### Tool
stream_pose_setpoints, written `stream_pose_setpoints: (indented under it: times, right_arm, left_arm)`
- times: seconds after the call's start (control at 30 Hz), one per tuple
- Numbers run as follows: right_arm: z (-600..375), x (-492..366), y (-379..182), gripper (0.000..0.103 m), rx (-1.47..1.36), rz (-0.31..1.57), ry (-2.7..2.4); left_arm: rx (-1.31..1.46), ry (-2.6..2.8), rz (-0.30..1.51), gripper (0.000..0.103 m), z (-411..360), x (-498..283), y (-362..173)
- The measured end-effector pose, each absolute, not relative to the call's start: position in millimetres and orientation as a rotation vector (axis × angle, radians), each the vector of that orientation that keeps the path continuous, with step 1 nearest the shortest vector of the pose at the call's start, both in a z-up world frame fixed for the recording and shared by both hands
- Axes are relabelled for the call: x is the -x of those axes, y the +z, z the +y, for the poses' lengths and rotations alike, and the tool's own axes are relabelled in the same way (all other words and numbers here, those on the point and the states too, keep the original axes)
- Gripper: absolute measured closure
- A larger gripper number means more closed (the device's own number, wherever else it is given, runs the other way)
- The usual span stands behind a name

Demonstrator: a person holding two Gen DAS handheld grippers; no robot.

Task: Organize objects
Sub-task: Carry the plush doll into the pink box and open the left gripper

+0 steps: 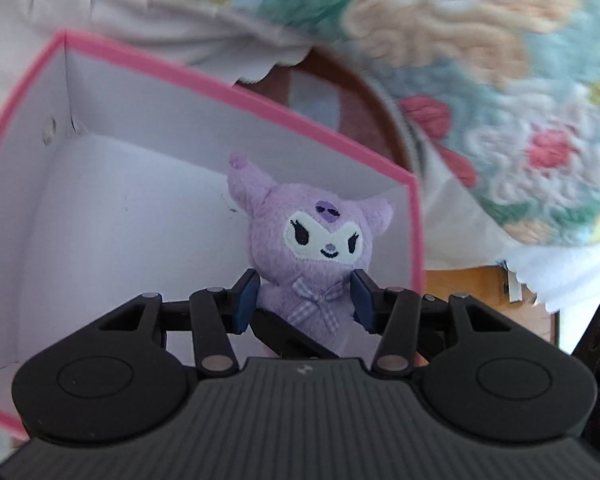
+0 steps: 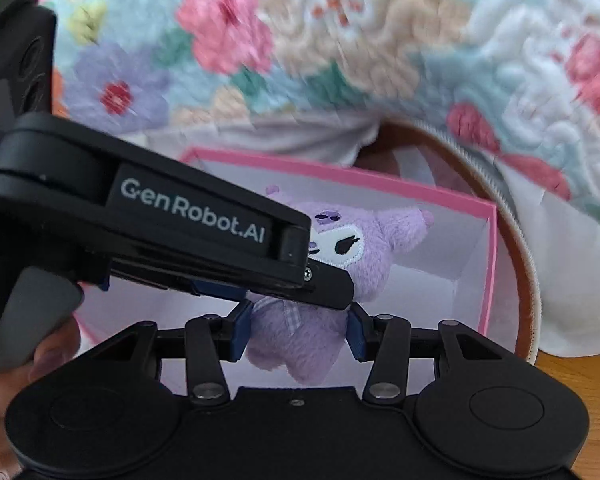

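Note:
A purple plush toy [image 1: 316, 236] with a white embroidered face and a gingham bow hangs over the open white box with a pink rim [image 1: 260, 100]. My left gripper [image 1: 305, 302] is shut on the toy's body, its blue pads pressing both sides at the bow. In the right wrist view the same plush toy [image 2: 364, 264] sits between the blue pads of my right gripper [image 2: 299, 330], which is shut on its lower body. The left gripper's black housing [image 2: 188, 216] crosses in front and hides part of the toy's face. The box [image 2: 488, 272] lies below.
A thick floral cloth [image 2: 340, 40] fills the background above the box. A brown round rim with a zipper [image 2: 518, 240] curves behind the box's right side. Wooden tabletop [image 2: 580, 380] shows at the lower right. A hand [image 2: 52, 352] holds the left gripper's handle.

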State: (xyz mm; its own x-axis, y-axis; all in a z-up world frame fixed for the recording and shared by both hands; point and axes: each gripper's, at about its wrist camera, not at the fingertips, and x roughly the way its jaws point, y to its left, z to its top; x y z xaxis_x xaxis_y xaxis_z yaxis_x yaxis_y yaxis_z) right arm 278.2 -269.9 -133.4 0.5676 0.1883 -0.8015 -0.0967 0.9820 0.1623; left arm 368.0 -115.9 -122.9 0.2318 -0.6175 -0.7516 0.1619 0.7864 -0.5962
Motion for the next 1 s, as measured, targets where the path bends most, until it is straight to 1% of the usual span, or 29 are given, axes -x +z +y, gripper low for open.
stream_pose_setpoints:
  times: [0.1,0.27,0.3,0.33,0.37,0.47,0.5,0.53,0.63,0.67,0.73,0.83,1.0]
  right_arm:
    - [-267.8,-295.1,-143.4,0.050,-0.069,1.019,0.131]
    - [-262.9,-309.8,-156.0,0.049,0.021,1.082,0.113]
    - [-262.1,-311.4,-158.6,0.048,0.040,1.093,0.109]
    - [-262.0,-312.4,-160.0,0.043,0.055,1.099,0.097]
    - [-262.9,-311.2,-159.9,0.042,0.070,1.097,0.083]
    - [-265.6,-303.3,-152.8,0.042,0.064,1.079,0.093]
    - [-265.5,-299.1,-149.5,0.042,0.072,1.063,0.095]
    - [-265.1,-293.9,-146.4,0.043,0.093,1.043,0.097]
    - [-266.7,-282.5,-144.1,0.059,0.131,1.021,0.118]
    - [-268.1,-279.2,-144.4,0.060,0.139,1.015,0.119]
    - [-270.0,-273.5,-145.1,0.063,0.159,1.004,0.122]
    - [-274.7,-267.9,-148.8,0.063,0.167,0.996,0.114]
    - [-283.2,-260.4,-152.2,0.063,0.114,0.978,0.106]
  left_arm:
    - [0.497,-0.554,1.268,0.054,-118.1,-378.9,-141.4]
    - [0.556,-0.537,1.336,0.057,-121.0,-391.3,-163.1]
    - [0.558,-0.529,1.347,0.062,-121.9,-392.9,-166.2]
    - [0.550,-0.520,1.354,0.065,-123.3,-394.0,-168.4]
    - [0.541,-0.513,1.359,0.065,-125.0,-394.8,-170.9]
    - [0.516,-0.491,1.392,0.072,-131.0,-397.1,-181.1]
    - [0.516,-0.480,1.411,0.072,-132.5,-398.0,-185.0]
    - [0.526,-0.476,1.418,0.074,-133.4,-398.7,-187.7]
    - [0.557,-0.475,1.424,0.074,-136.9,-399.9,-190.3]
    - [0.563,-0.477,1.429,0.074,-139.3,-399.6,-190.7]
    - [0.579,-0.480,1.436,0.075,-145.2,-398.7,-191.6]
    - [0.576,-0.489,1.432,0.075,-157.2,-396.8,-191.8]
    - [0.462,-0.498,1.398,0.073,-169.3,-387.5,-179.3]
